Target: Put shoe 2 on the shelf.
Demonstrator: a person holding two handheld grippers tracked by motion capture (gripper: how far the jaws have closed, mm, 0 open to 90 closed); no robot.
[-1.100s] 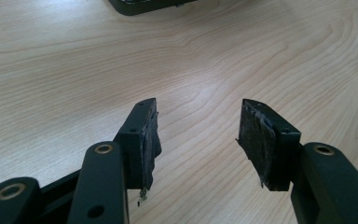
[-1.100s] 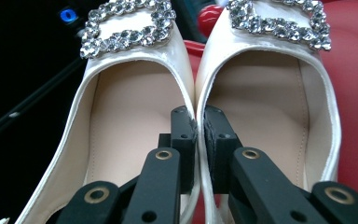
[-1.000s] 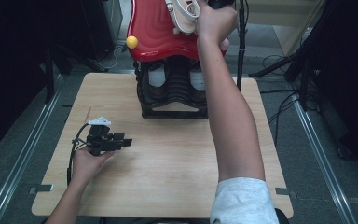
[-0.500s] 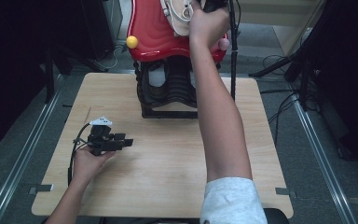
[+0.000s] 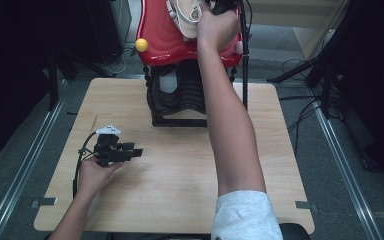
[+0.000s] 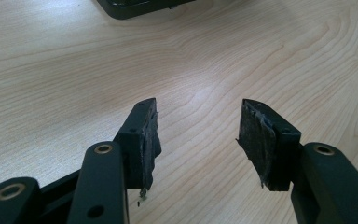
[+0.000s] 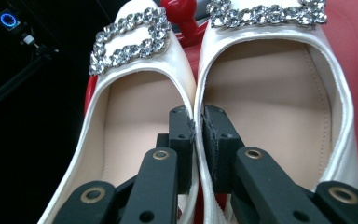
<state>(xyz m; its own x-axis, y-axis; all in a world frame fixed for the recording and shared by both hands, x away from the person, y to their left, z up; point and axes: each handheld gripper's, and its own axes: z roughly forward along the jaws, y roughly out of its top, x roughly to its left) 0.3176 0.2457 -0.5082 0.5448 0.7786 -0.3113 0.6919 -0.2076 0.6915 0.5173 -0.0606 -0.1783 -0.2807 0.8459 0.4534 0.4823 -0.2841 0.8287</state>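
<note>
I've got my right tool point(image 7: 198, 128) pinched on the touching inner walls of the pair of white shoes point(image 7: 270, 93) — one jaw inside each shoe, and the jaws have just been easing open a little with both walls between them. The pair sits atop the red stand point(image 5: 165, 40) at the tabletop's point(image 5: 180, 175) far edge. They look light, glossy, probably slippery; the thin walls will flex, so I'd grip low — clear of the rhinestone buckles point(image 7: 130, 39). My left tool point(image 6: 198, 135) rests open, empty.
</note>
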